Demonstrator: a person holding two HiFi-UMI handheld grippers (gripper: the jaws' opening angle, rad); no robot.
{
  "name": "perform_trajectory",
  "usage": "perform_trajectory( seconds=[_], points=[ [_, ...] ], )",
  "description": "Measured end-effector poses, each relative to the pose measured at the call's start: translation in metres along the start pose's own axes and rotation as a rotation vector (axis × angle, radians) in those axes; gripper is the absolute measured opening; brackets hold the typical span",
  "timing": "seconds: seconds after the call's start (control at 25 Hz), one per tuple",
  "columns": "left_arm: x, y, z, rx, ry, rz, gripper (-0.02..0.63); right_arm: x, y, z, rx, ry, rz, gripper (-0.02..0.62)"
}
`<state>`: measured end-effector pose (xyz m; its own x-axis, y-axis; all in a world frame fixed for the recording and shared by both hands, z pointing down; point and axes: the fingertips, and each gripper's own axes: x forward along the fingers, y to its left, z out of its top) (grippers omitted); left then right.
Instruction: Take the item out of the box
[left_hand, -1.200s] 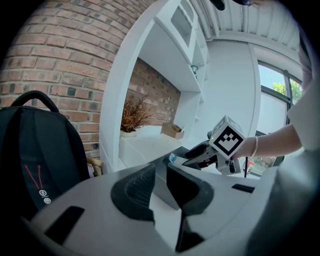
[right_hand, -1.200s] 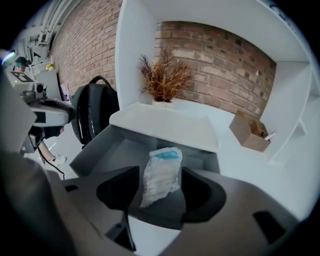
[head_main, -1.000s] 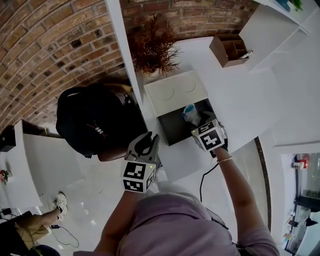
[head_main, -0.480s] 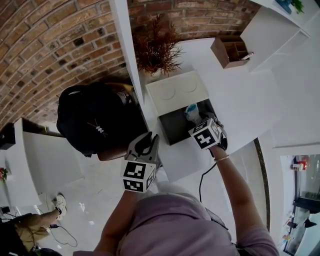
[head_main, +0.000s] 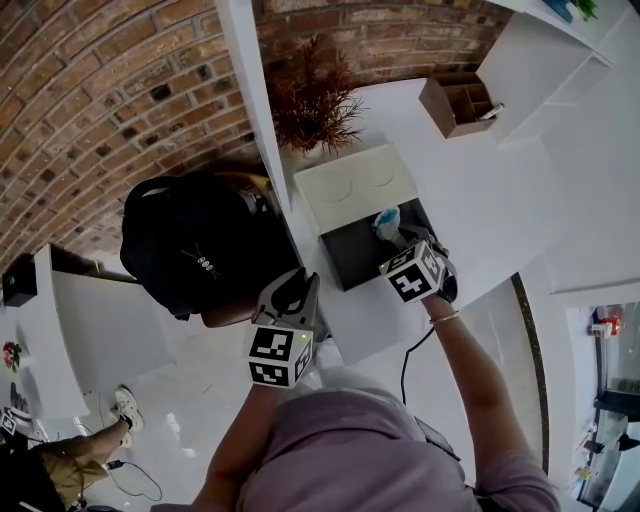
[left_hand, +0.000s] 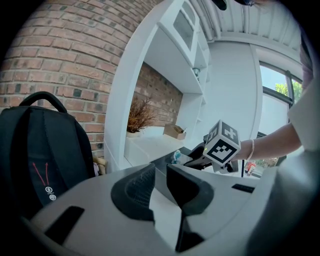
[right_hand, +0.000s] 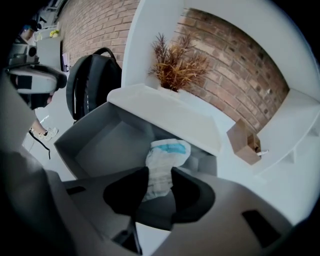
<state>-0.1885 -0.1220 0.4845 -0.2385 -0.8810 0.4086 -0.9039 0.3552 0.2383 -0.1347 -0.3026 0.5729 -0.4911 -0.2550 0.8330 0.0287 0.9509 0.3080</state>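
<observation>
My right fingers (right_hand: 192, 196): just closed in, now pinching the white packet (right_hand: 165, 159) by its lower end; packet upright inside the open grey box (right_hand: 95, 145) on the white worktop (head_main: 480, 190); right hand angled steeply down; my left fingers (left_hand: 135, 192): apart, empty, near level.

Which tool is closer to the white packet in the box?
Right. The right tool has just been closing its jaws on the packet in the box; the left tool hangs apart, beside the backpack.
</observation>
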Motion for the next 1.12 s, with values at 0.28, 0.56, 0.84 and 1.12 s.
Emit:
perform_trajectory(
  seconds=[0.28, 0.56, 0.84, 1.12],
  points=[
    [-0.008, 0.000, -0.001, 0.006, -0.005, -0.001, 0.055, -0.015, 0.004, 0.003, -0.015, -0.060, -0.036, 0.143],
    [-0.012, -0.004, -0.001, 0.024, -0.011, -0.020, 0.055, -0.041, 0.002, 0.008, 0.020, -0.156, -0.091, 0.141],
    [-0.010, -0.013, 0.004, 0.056, -0.009, -0.060, 0.055, -0.073, 0.002, 0.014, 0.115, -0.261, -0.145, 0.141],
    [-0.005, -0.029, 0.009, 0.093, -0.005, -0.115, 0.055, -0.106, -0.003, 0.005, 0.268, -0.350, -0.196, 0.141]
  ],
)
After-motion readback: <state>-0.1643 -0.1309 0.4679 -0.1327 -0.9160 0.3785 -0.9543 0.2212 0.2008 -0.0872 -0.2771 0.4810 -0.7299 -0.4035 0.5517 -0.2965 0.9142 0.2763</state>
